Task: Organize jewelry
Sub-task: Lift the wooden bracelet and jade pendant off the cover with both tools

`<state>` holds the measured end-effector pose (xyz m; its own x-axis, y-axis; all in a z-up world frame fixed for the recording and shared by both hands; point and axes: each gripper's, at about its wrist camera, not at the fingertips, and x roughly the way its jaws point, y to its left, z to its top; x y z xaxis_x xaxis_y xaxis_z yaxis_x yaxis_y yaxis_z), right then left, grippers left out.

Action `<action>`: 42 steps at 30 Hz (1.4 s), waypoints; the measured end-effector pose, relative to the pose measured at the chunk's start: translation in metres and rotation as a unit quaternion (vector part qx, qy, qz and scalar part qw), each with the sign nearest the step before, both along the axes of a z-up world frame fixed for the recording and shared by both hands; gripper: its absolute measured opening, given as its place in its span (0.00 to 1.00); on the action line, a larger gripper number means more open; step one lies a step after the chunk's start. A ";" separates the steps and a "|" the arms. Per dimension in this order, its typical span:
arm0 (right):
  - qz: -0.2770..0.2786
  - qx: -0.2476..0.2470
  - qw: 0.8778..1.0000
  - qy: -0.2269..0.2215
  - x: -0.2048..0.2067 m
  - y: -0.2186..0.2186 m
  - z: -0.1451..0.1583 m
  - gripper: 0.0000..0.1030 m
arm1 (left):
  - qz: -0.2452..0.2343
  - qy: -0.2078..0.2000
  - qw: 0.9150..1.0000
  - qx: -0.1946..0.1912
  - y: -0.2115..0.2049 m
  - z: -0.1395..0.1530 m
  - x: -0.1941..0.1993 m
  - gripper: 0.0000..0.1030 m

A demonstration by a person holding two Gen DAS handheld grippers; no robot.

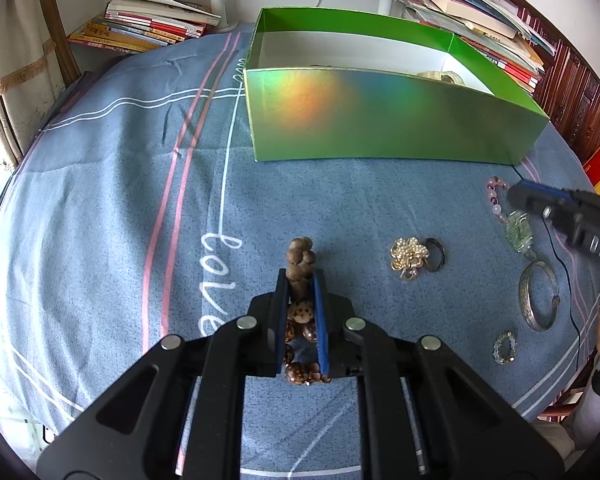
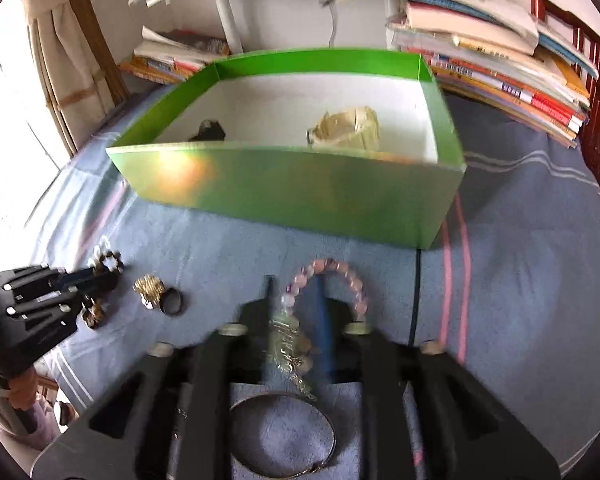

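My left gripper [image 1: 300, 282] is shut on a brown wooden bead bracelet [image 1: 299, 258], low over the blue cloth; it also shows in the right wrist view [image 2: 100, 276]. My right gripper [image 2: 294, 286] straddles a pink bead bracelet [image 2: 332, 270] with a green pendant [image 2: 286, 336]; the view is blurred, so its grip is unclear. The pink bracelet also shows in the left wrist view [image 1: 496, 196]. The green box [image 1: 380, 116] [image 2: 300, 192] stands open behind, holding a pale bangle [image 2: 346, 128] and a dark item [image 2: 210, 130].
On the cloth lie a pearl brooch [image 1: 408, 258], a dark ring [image 1: 436, 254], a silver bangle [image 1: 538, 296] [image 2: 284, 436] and a small sparkly ring [image 1: 505, 347]. Book stacks [image 1: 148, 24] [image 2: 500, 68] sit behind the box. A black cable [image 1: 560, 264] crosses the cloth at right.
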<state>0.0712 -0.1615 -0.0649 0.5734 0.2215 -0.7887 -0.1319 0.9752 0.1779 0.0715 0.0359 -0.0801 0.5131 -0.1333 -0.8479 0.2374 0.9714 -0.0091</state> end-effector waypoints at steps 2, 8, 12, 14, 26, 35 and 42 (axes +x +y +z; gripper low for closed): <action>0.005 -0.005 1.000 0.000 -0.004 0.002 -0.001 0.44 | 0.000 0.000 1.000 0.000 0.000 0.000 0.000 0.13; 0.022 -0.047 0.999 -0.004 -0.011 0.012 -0.005 0.44 | -0.003 -0.001 1.000 -0.002 -0.001 -0.001 -0.003 0.17; 0.036 -0.058 0.998 0.000 -0.007 0.019 -0.014 0.44 | -0.004 -0.001 1.000 -0.003 -0.002 -0.001 -0.003 0.20; 0.041 -0.071 0.997 -0.010 -0.008 0.023 -0.014 0.30 | -0.005 -0.002 1.000 -0.002 -0.003 -0.001 -0.004 0.21; 0.046 -0.048 0.998 -0.005 -0.008 0.028 -0.013 0.14 | -0.015 -0.006 1.000 -0.011 -0.007 -0.001 -0.005 0.11; 0.029 -0.041 0.998 -0.030 -0.010 0.020 0.008 0.14 | -0.016 -0.030 0.999 -0.024 0.000 0.017 -0.007 0.11; 0.013 -0.039 0.999 -0.029 -0.011 0.019 0.008 0.14 | -0.011 -0.033 0.999 -0.023 0.003 0.023 -0.009 0.11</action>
